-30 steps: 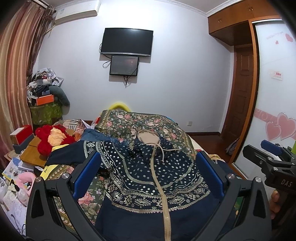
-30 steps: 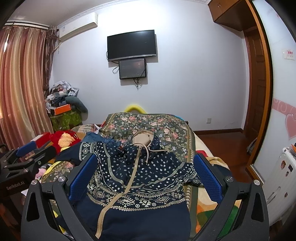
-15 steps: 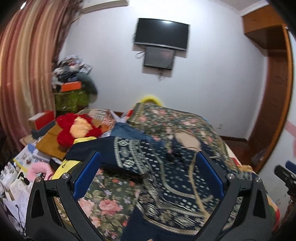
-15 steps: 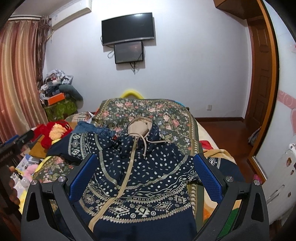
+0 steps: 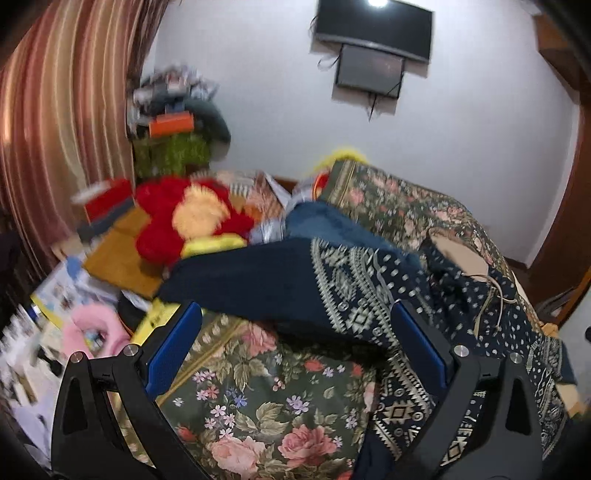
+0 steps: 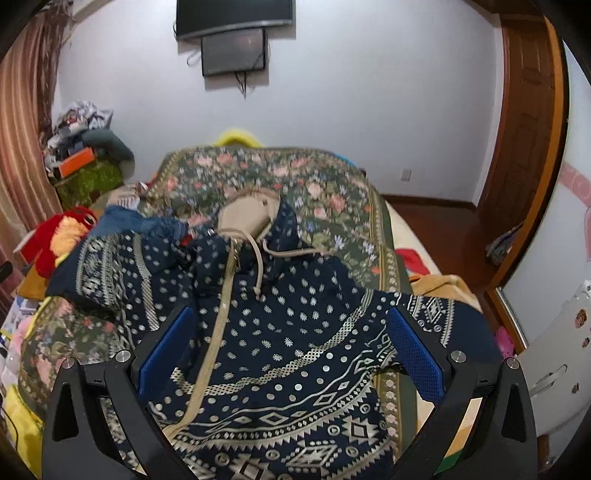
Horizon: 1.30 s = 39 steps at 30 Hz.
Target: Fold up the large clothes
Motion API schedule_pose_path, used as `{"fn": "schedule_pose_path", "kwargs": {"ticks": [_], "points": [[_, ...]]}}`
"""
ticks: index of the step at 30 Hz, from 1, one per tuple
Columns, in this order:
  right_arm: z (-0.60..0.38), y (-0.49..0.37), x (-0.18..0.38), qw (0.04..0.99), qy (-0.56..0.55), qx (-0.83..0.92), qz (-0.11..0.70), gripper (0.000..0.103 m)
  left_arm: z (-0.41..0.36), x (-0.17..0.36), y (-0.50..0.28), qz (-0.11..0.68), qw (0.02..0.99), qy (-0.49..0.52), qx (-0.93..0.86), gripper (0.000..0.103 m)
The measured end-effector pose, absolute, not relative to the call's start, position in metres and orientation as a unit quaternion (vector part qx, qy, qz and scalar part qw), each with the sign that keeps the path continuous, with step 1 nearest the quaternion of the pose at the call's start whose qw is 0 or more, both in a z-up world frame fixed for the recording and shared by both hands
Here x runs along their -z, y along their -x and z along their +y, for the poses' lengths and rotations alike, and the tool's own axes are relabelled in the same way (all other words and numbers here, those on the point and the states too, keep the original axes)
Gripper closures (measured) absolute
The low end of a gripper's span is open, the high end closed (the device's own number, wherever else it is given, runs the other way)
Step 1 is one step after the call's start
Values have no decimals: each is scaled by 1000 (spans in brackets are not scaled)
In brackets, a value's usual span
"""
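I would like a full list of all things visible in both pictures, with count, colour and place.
hooded garment: 1, navy with beige pattern, spread on the bed
floral bedspread: 1, dark green with pink flowers, under the garment
plush toy: 1, red and yellow, left of the bed
screens: 2, black, on the wall
curtain: 1, striped brown, far left
clutter pile: 1, mixed colours, in the corner
wooden door: 1, brown, right
left gripper: 1, black with blue pads, open, above the left sleeve
right gripper: 1, black with blue pads, open, above the garment's chest
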State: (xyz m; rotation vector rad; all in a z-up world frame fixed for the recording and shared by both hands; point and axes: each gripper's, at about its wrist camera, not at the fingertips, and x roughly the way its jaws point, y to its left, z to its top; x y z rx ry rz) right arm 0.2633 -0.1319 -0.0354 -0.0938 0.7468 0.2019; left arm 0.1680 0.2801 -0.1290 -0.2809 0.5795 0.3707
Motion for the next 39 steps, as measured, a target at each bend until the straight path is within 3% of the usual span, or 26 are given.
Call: {"fn": "schedule_pose_path", "kwargs": {"ticks": [9,17,27,28,30,31,32,33,35,39], "points": [[-116,-298,74,895,53,-100,432,0,377,202,-200,353,860,342,-139,0],[-108,-312,86,883,65,-94,456,0,447,260,-226,357,793,478,-129,3],[-113,-322,86,877,37,-92,469,1,494,287,-268,358,767,491,-207,11],[-114,-322,84,878,41,-90,469,1,494,284,-273,363,771,476,-217,15],[-116,-325,79,879,49,-85,466,1,490,276,-286,395,778,414,-260,43],[-118,-326,75,881,52,-83,463,1,489,273,-291,408,780,389,-273,47],[-119,-326,71,882,54,-83,461,1,486,265,-297,417,782,367,-283,57],[-121,-328,66,884,55,-83,457,1,481,258,-300,420,785,354,-287,75],[-127,-330,51,890,56,-84,444,0,470,237,-307,425,795,317,-294,91],[-135,-332,31,899,62,-91,425,0,442,172,-314,386,842,254,-280,96]]}}
